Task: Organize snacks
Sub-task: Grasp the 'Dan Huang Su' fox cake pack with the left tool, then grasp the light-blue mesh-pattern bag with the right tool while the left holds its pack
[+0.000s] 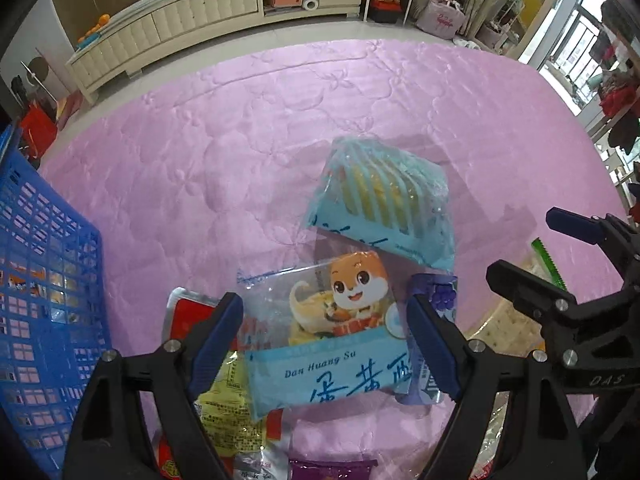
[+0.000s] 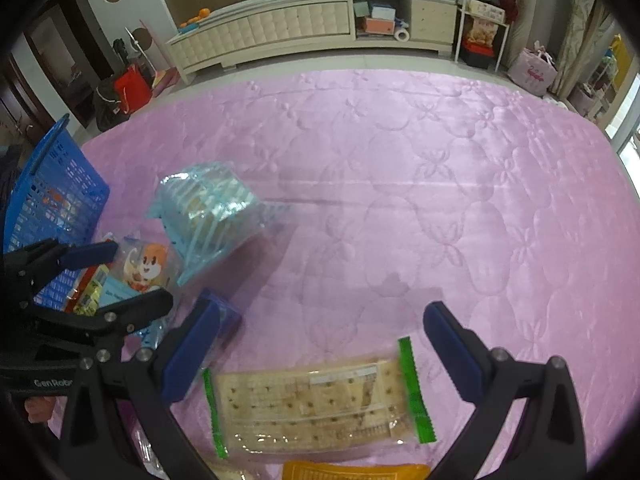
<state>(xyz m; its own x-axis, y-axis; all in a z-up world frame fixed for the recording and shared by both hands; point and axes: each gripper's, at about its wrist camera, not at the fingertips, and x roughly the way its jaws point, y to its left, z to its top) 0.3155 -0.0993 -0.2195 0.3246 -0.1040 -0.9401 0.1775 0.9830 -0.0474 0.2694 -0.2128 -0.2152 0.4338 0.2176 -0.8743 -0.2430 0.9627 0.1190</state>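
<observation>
Snacks are lying in a loose cluster on the pink quilted bedspread (image 2: 400,200). My left gripper (image 1: 324,340) is hanging released over a light-blue egg-yolk pastry packet (image 1: 340,344), printed with a cartoon squirrel and the words "Dan Huang Su"; its 2 blue-padded fingers (image 1: 218,332) are flanking the packet, and I cannot tell whether they are touching it. Just beyond it a bigger light-blue bag of yellow round pastries (image 1: 384,196) is sitting tilted, its clear film showing a ribbed tray inside. A purple packet (image 1: 434,300) is peeking out beside the right finger, and red and yellow wrappers (image 1: 224,404) are crowding under the left one. A blue plastic lattice basket (image 1: 44,280) is standing at the far left, already holding some packets.

My right gripper (image 2: 320,352) is also spread wide, hovering over a clear cracker sleeve with green crimped ends (image 2: 312,404) that is lying flat and crosswise between the fingers, untouched. An orange packet (image 2: 352,472) is showing at the bottom edge, just below it.

The bedspread is glossy, stitched in flower and leaf shapes. Beyond it a cream cabinet with tufted padded fronts (image 2: 304,28) is running along the wall, with open shelves holding boxes, and a white wire rack (image 2: 484,20) is standing to its right.
</observation>
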